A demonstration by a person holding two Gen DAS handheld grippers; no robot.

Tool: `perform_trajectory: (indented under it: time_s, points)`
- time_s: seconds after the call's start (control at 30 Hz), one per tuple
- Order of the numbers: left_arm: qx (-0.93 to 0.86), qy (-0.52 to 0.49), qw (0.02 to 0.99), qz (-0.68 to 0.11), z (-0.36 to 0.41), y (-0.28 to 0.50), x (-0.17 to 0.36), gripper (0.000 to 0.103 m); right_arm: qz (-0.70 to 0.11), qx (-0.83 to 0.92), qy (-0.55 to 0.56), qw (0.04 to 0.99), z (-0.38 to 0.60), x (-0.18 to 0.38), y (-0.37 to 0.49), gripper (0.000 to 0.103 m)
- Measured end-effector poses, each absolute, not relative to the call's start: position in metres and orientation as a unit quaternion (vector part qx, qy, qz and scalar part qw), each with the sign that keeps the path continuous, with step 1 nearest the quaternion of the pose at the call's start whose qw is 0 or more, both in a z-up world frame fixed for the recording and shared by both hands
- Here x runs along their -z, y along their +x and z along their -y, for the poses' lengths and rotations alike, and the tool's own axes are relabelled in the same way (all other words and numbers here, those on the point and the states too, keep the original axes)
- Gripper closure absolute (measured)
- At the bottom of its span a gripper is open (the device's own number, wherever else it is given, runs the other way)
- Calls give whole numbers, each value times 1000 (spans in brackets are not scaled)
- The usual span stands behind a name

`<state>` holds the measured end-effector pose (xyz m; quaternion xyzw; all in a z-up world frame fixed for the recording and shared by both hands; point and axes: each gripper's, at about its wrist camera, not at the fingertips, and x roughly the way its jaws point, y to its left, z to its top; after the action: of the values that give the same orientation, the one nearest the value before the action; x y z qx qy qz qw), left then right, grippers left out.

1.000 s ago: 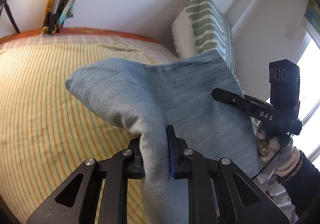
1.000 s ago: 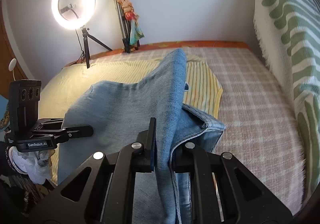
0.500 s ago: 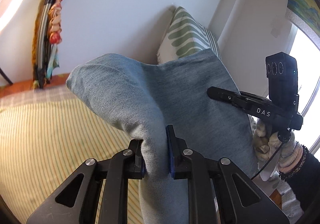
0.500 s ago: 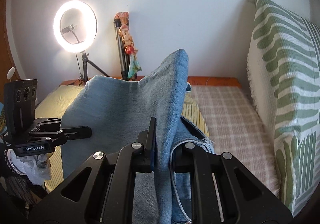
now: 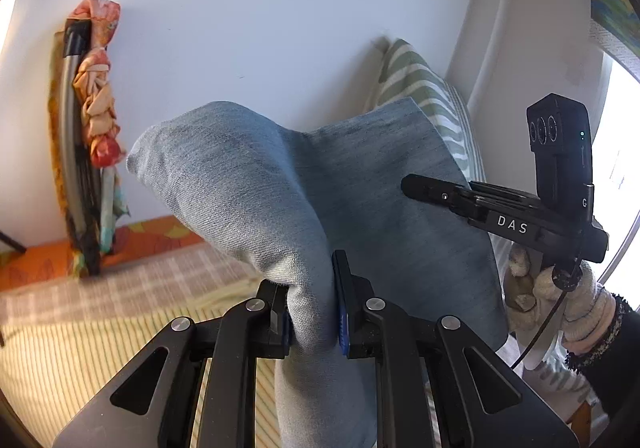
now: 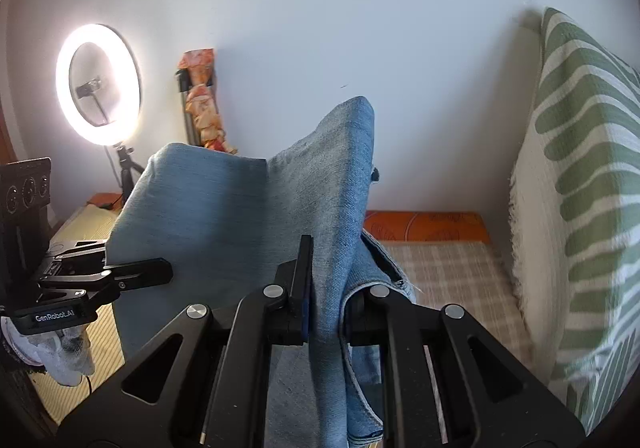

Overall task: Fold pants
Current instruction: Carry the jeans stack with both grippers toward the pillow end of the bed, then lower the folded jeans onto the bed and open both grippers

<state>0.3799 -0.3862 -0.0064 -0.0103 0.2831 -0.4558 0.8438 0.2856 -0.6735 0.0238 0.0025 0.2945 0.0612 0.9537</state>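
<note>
Left wrist view: left gripper pinched a fold of the pants; right gripper clamped denim too, above the bed.

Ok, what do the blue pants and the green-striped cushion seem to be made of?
Light blue pants: looks like denim, matte, with a fine diagonal weave and a stitched hem; probably cotton. Green-and-cream striped cushion: a coarse woven textile, ribbed texture, frayed fringe along its edge; the fibre cannot be told.
</note>
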Motion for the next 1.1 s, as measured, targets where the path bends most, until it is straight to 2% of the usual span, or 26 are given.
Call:
perform_trajectory:
  time_s: [0.37,0.77,0.83,0.9,0.97,1.03,1.07,1.1]
  points:
    - [433,-6,843,-318,422,462,45,88,-330,-54,3,943,698,26,391,91]
    - [399,4,856,-328,435,494,77,88,-375,-47,-9,926,705,81,447,91]
    - [389,10,859,-333,435,495,80,83,-388,-35,-5,921,708,86,453,84]
    - [382,13,860,-337,437,495,80,81,-400,-22,5,916,711,90,457,73]
    - [373,17,861,-344,435,494,80,74,-405,-4,7,914,713,91,456,68]
    - [361,21,867,-342,432,492,80,58,-412,4,9,911,716,93,454,65]
    - [357,21,871,-337,431,492,78,55,-415,16,5,909,716,94,452,56]
    - [355,20,874,-330,424,490,76,50,-412,29,-4,911,716,92,449,41]
